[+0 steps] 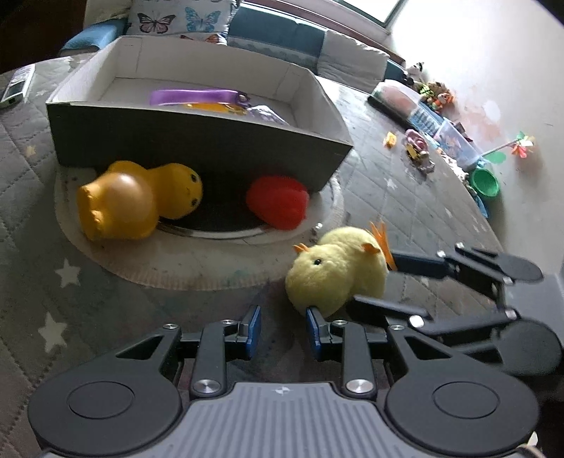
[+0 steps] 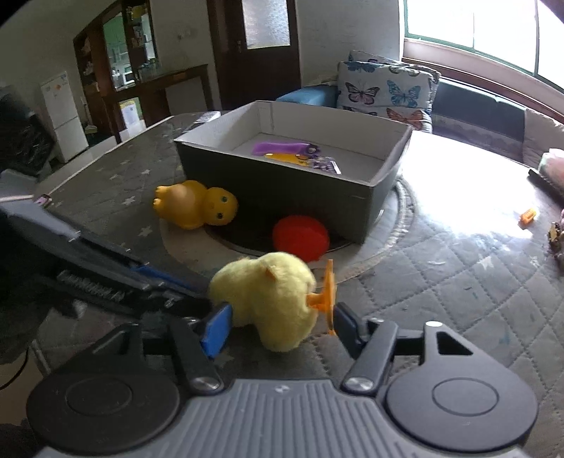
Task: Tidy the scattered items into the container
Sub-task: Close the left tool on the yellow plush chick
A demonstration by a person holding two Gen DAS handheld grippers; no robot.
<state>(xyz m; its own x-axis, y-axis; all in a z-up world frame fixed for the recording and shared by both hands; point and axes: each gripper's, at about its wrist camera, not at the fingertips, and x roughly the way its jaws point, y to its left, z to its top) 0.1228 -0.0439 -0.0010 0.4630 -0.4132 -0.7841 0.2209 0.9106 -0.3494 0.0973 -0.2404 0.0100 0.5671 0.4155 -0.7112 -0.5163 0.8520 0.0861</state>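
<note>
Spread across the surface, a grey quilted cover (image 1: 35,282) dotted with pale stars, topped by a round pale mat (image 1: 176,260) in the middle. At 10 o'clock in the left view, a remote (image 1: 16,88) lying flat. At 3 o'clock, by the wall, a green bowl (image 1: 485,182) and a pinwheel (image 1: 523,145). In the right view, at 1 o'clock, a butterfly cushion (image 2: 384,91) against a dark sofa (image 2: 476,105) under a bright window (image 2: 476,31). At 12 o'clock, a dark door (image 2: 261,45); at 10 o'clock, a wooden cabinet (image 2: 116,70) and a white fridge (image 2: 63,112).

Fluffy plush chick (image 2: 268,299), glossy rubber duck (image 1: 137,199), matt cardboard box (image 1: 197,148)
</note>
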